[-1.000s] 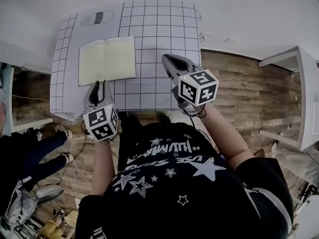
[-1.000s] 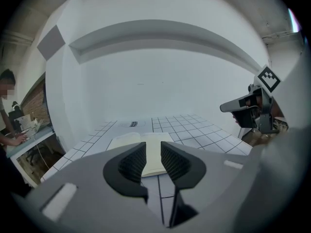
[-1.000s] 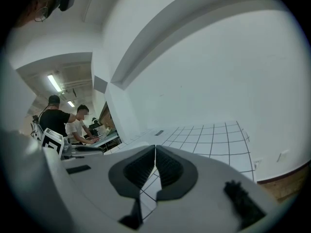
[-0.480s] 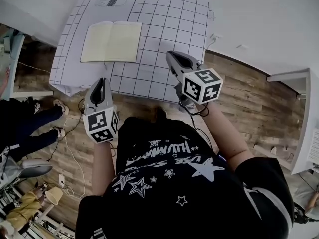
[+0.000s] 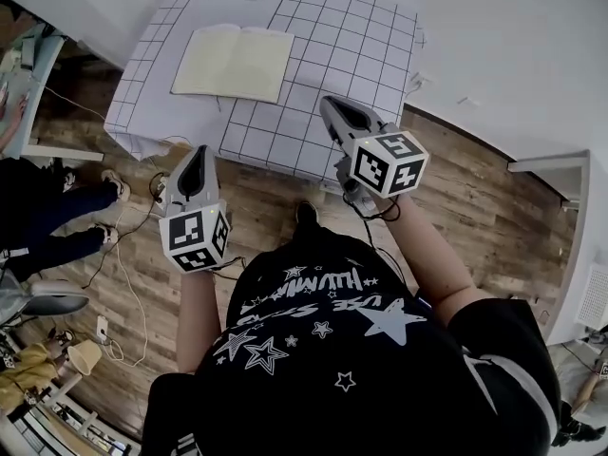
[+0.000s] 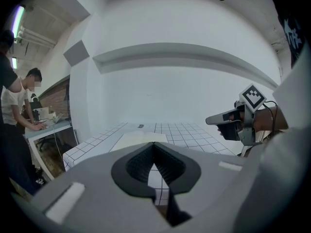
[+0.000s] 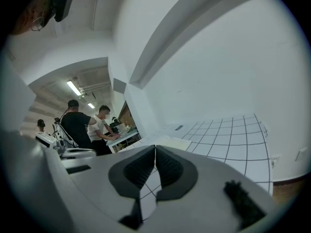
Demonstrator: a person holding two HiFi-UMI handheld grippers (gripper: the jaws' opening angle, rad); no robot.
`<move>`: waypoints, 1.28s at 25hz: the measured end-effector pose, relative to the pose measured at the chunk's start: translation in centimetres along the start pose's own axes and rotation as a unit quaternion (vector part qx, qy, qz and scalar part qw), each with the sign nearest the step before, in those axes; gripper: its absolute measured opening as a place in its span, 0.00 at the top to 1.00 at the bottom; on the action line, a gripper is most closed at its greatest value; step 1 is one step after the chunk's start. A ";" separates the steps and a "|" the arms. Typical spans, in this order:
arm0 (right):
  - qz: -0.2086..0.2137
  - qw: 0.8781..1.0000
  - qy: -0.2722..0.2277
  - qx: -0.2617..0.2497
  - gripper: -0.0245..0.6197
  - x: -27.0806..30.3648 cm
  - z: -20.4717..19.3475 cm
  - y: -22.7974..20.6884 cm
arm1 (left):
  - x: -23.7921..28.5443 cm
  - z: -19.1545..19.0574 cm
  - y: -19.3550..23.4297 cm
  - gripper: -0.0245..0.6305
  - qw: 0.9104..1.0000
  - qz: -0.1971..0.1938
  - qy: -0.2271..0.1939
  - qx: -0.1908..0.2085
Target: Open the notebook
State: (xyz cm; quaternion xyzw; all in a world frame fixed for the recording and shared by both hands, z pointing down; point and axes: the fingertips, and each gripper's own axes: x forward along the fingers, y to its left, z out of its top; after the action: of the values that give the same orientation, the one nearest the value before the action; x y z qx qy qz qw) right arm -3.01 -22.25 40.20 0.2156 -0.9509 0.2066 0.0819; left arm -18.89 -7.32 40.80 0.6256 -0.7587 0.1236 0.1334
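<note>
An open notebook (image 5: 233,63) is being shown lying flat, cream pages up, on the far left part of a gridded sheet (image 5: 361,46). The left gripper (image 5: 199,152) is being held over the wooden floor (image 5: 285,193), well short of the notebook ahead, its jaws having just been closed together on nothing. The right gripper (image 5: 329,104) is being held above the sheet's near part, right of the notebook and apart from it, jaws together and empty.

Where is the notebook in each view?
Head view: notebook lies open, upper left.
Left gripper view: its pale pages at centre, slightly left.
Right gripper view: pale pages at centre, slightly right.
Shared landmark: the grid cloth under it.
</note>
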 end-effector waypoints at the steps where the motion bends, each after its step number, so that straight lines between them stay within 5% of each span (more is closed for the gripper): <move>1: 0.007 1.000 -0.002 -0.003 0.94 -0.1 -0.1 0.9 | -0.8 -0.2 0.1 0.95 1.000 -0.001 -0.001 -0.003; 20: 0.036 0.998 -0.002 -0.053 0.94 -11.8 -8.8 20.3 | -21.4 -5.0 -0.7 0.95 0.998 -0.038 -0.052 -0.022; 32: -0.004 0.998 0.013 -0.068 0.94 -21.5 -12.8 23.7 | -27.9 -7.4 -4.6 0.95 0.995 -0.080 -0.059 -0.030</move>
State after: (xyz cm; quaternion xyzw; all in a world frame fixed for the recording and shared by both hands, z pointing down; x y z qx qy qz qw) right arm 6.52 10.80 38.01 0.2107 -0.9607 0.1435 0.1099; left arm -8.92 20.02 37.82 0.6862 -0.7160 0.0524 0.1171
